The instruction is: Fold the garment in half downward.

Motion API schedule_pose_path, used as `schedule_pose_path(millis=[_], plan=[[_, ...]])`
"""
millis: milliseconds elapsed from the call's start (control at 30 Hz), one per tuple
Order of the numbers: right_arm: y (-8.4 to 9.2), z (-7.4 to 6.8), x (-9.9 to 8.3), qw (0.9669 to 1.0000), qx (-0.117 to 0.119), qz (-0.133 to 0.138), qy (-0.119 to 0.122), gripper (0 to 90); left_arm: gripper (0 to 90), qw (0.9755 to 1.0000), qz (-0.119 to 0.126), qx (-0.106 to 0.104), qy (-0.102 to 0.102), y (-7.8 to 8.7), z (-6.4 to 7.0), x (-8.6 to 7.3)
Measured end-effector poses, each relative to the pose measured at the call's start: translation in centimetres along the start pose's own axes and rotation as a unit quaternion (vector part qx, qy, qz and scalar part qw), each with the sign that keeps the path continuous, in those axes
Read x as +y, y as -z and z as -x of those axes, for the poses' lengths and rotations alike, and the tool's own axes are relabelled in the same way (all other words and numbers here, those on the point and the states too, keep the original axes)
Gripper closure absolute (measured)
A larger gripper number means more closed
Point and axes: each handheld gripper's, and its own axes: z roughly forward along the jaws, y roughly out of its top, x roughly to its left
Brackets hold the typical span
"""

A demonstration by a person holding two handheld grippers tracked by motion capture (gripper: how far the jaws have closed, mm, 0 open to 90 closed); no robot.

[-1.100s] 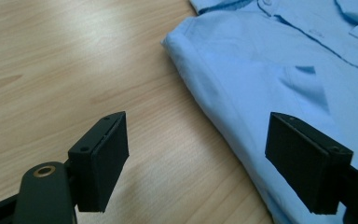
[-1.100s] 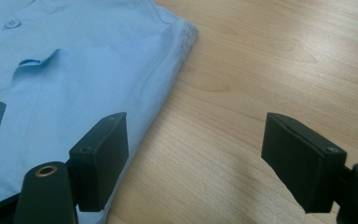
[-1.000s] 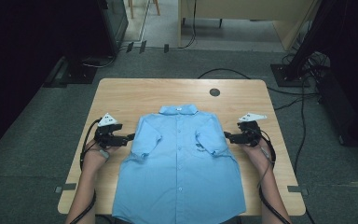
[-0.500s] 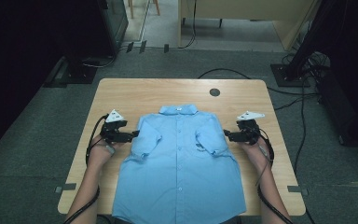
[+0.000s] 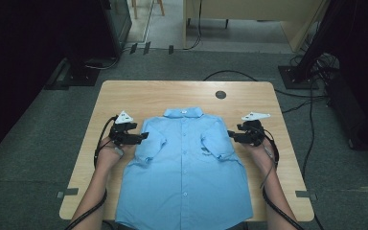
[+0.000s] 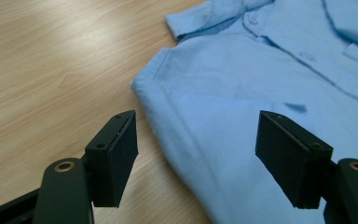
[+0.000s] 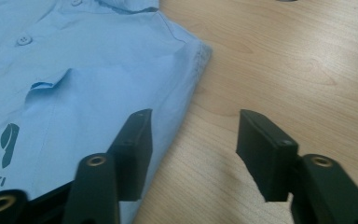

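Note:
A light blue short-sleeved shirt [image 5: 184,167] lies flat and buttoned on the wooden table [image 5: 167,96], collar at the far end and both sleeves folded inward. My left gripper [image 5: 143,137] is at the shirt's left shoulder fold, open. In the left gripper view [image 6: 196,158] the shirt's edge [image 6: 177,116] lies between the jaws, which have just been closing. My right gripper [image 5: 231,134] is at the right sleeve fold, open. In the right gripper view [image 7: 193,149] its left jaw is over the shirt's edge [image 7: 182,84] and its right jaw over bare wood; these jaws have just been closing too.
A dark round cable hole [image 5: 221,94] sits in the table's far right part. Bare wood runs along both sides of the shirt. Cables [image 5: 311,115] and black stands [image 5: 76,72] lie on the grey floor around the table.
My left gripper has moved right, up to the shirt's left sleeve fold. The right gripper has stayed beside the right sleeve.

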Motion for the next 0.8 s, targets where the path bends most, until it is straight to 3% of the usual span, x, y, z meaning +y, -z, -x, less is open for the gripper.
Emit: schedule_pose_path(millis=[167, 267, 300, 467, 633, 800], plan=[[0.0, -0.2, 0.4, 0.9999, -0.009, 0.006, 0.007, 49.1, 30.0, 1.0000, -0.001, 0.002, 0.001, -0.4, 0.1, 0.3], [-0.1, -0.2, 0.6, 0.9999, -0.008, 0.008, 0.008, 46.8, 32.9, 1.0000, -0.002, 0.002, -0.009, -0.4, 0.5, 0.4], [-0.3, -0.2, 0.7, 0.9999, -0.006, 0.006, 0.011, 44.3, 32.9, 0.9997, -0.007, 0.013, -0.021, -0.6, 0.7, 0.4], [-0.9, -0.5, 0.7, 0.9994, -0.001, -0.002, 0.036, 44.2, 33.0, 0.9994, -0.011, 0.018, -0.027, -0.9, 0.6, 0.2], [-1.2, -0.7, 1.1, 0.9995, -0.002, -0.001, 0.032, 45.2, 33.2, 0.9990, -0.016, 0.024, -0.034, -1.1, 0.6, 0.2], [-1.4, -0.9, 1.4, 0.9997, -0.003, 0.000, 0.024, 48.3, 33.2, 0.9993, -0.012, 0.023, -0.029, -1.1, 0.4, 0.2]])
